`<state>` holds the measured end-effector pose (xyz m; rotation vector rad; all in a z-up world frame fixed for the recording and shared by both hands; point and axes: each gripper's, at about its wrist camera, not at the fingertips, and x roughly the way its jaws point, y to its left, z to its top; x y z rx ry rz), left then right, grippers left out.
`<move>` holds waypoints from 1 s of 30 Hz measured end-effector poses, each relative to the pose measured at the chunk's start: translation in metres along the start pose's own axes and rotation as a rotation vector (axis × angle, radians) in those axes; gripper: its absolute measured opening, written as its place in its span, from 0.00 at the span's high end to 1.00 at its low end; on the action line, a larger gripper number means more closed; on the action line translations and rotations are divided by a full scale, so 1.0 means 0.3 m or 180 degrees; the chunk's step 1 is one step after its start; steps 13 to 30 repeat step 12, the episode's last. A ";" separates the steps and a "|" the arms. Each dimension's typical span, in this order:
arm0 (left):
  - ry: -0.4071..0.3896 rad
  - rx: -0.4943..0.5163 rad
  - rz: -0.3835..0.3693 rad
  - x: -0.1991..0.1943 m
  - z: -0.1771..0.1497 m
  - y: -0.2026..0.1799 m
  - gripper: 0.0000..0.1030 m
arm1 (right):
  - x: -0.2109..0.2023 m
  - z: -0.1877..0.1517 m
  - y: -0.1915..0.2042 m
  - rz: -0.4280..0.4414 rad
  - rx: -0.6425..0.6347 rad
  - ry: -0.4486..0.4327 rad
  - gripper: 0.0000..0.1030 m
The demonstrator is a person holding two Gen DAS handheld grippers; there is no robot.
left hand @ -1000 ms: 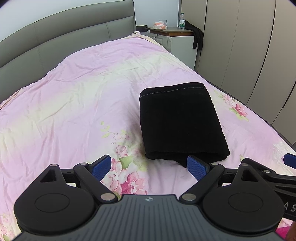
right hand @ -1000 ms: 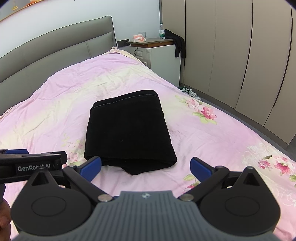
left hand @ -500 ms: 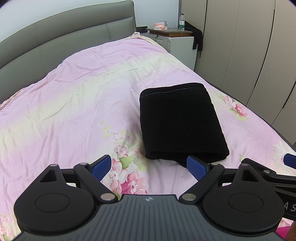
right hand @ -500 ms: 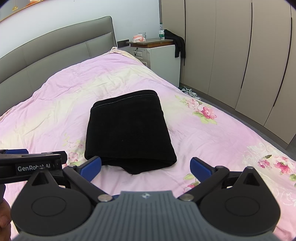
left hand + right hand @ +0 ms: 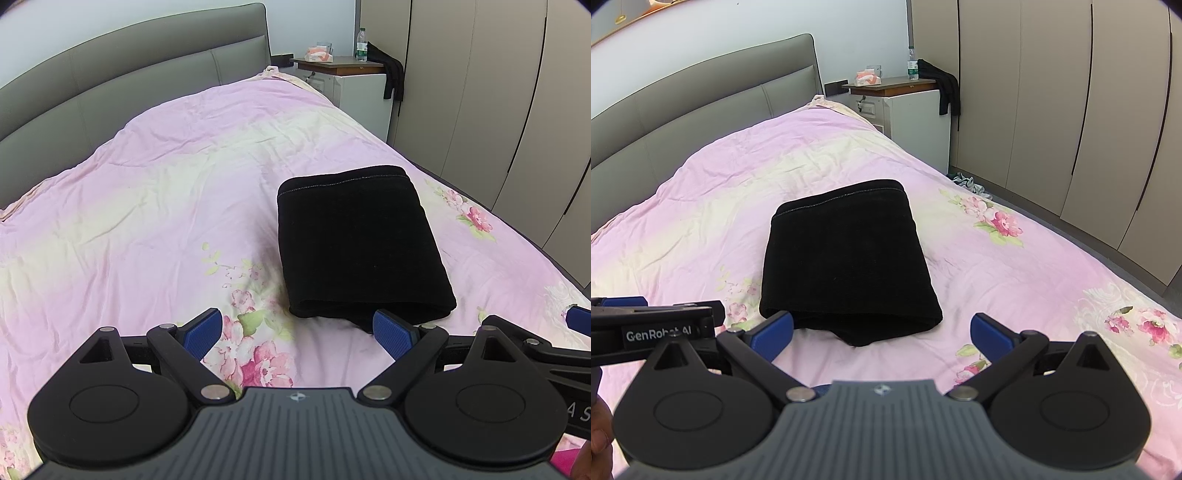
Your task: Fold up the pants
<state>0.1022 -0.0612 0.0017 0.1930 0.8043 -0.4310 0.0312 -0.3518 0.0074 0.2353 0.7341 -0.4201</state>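
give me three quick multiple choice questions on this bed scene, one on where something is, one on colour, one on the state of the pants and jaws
1. Where is the water bottle?
A. on the nightstand
B. on the bed
C. on the floor

2. What colour are the pants?
A. pink
B. black
C. grey

3. What state are the pants and both grippers in?
A. pants spread flat, jaws shut
B. pants hanging from one gripper
C. pants folded on the bedspread, jaws open and empty

Answers:
1 A, it stands on the nightstand top beside the headboard.
2 B, a black bundle on pink floral cloth.
3 C, left gripper and right gripper are spread, holding nothing.
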 end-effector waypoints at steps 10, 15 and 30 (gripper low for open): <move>-0.0088 -0.0021 -0.0009 -0.032 -0.002 -0.001 0.00 | -0.031 -0.005 -0.008 0.0023 0.0044 -0.0049 0.05; -0.0118 -0.0014 -0.0013 -0.040 -0.003 -0.002 0.00 | -0.039 -0.010 -0.014 0.0032 0.0056 -0.0060 0.05; -0.0118 -0.0014 -0.0013 -0.040 -0.003 -0.002 0.00 | -0.039 -0.010 -0.014 0.0032 0.0056 -0.0060 0.05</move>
